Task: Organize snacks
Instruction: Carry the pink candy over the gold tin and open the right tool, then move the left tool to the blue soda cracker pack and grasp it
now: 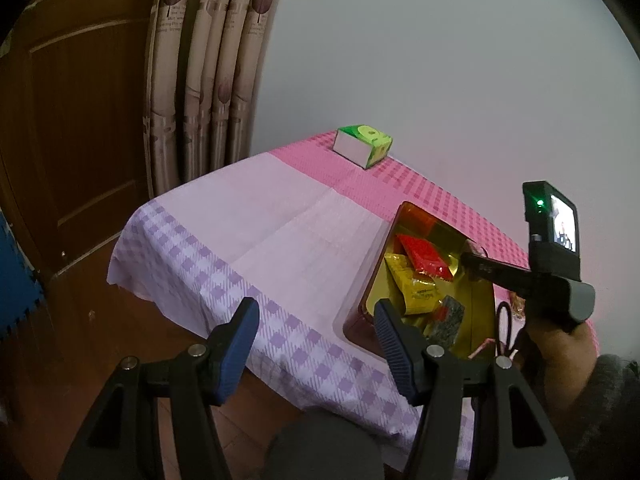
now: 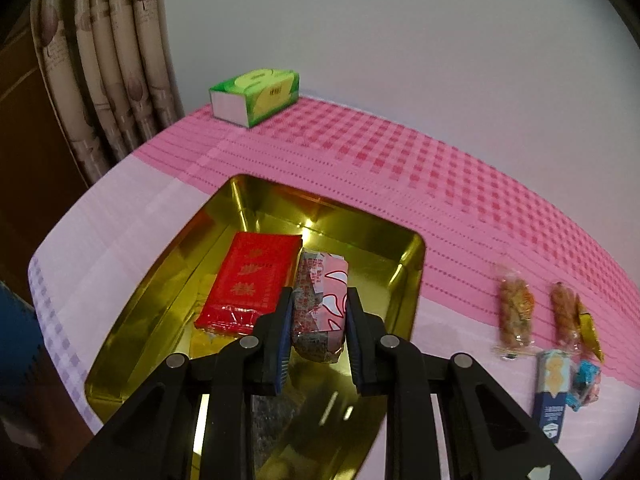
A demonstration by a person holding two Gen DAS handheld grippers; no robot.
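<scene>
A: While your right claw (image 2: 319, 322) is over the gold tin (image 2: 414, 276), it's clamped on a pink-and-white wrapped snack (image 2: 320, 300), one finger on each long side. Looks like you hold it lengthwise so it drops in beside the red packet (image 2: 250, 278).

B: And the left claw (image 1: 316, 344)?

A: Spread wide, gripping nothing. It hangs off the near edge of the tabletop (image 1: 280, 216), probably parked there so it's out of your way.

B: Where's the tin's content?

A: From the left wrist view: red packet, yellow packet (image 1: 412, 286), a dark speckled one (image 1: 448, 320), all loose inside the tin. The wrapped snack seems low over the tin floor; can't tell if it's touching.

B: What's left?

A: To the tin's right, on the cloth: two twisted fried snacks in clear wrap (image 2: 516, 314), a blue-and-white stick pack (image 2: 552, 392), a small blue candy (image 2: 586, 384). They're well apart from the tin, so I'd judge those still need sorting. The green tissue box (image 2: 256, 96) sits at the far corner, not a snack, leave it.

B: Risk?

A: Releasing it while tilted could leave it overlapping the red packet.
</scene>
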